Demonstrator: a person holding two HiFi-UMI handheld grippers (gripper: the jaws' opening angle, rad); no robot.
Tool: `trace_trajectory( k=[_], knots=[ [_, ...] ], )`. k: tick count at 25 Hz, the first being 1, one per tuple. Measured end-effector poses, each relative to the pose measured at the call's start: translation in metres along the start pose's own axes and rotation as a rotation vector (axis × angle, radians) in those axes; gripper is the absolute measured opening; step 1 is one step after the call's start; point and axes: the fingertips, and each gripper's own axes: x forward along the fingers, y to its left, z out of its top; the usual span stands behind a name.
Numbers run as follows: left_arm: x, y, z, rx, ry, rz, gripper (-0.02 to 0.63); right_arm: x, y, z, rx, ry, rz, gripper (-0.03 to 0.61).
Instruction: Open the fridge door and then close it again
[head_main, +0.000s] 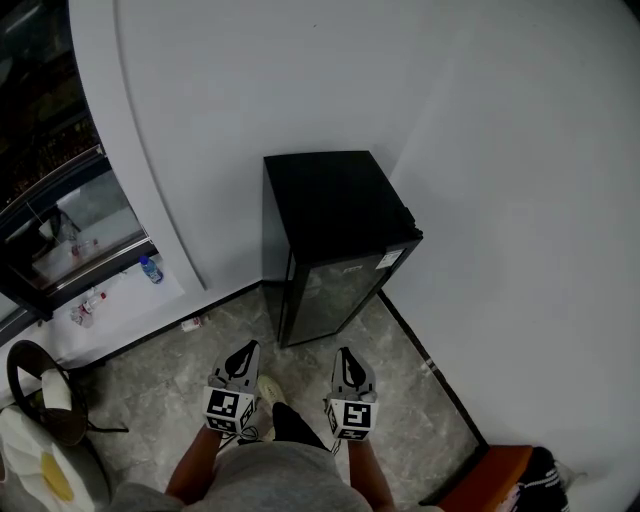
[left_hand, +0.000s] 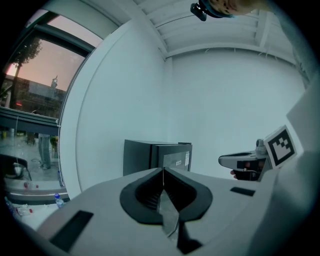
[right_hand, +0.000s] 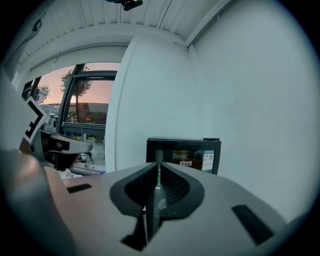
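The white wall backs a small black fridge, which stands straight ahead of both grippers and well apart from either. Its door is closed and faces them, its long edges running upright from floor to top. The left gripper has its jaws pressed together on nothing. The right gripper is drawn in to a bare slit, also empty. A small cap at the door's top right corner looks like the hinge, so the free edge probably lies ahead and to the left, nearer the left gripper.
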Motion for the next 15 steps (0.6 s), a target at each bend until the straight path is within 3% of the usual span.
trace_trajectory(
  k=[15],
  knots=[
    [0.0037, -0.0037, 0.001, 0.001, -0.004, -0.002, 0.008, 0.0001, -0.0012, 0.0001, 0.006, -0.006, 0.011, 0.036]
  ],
)
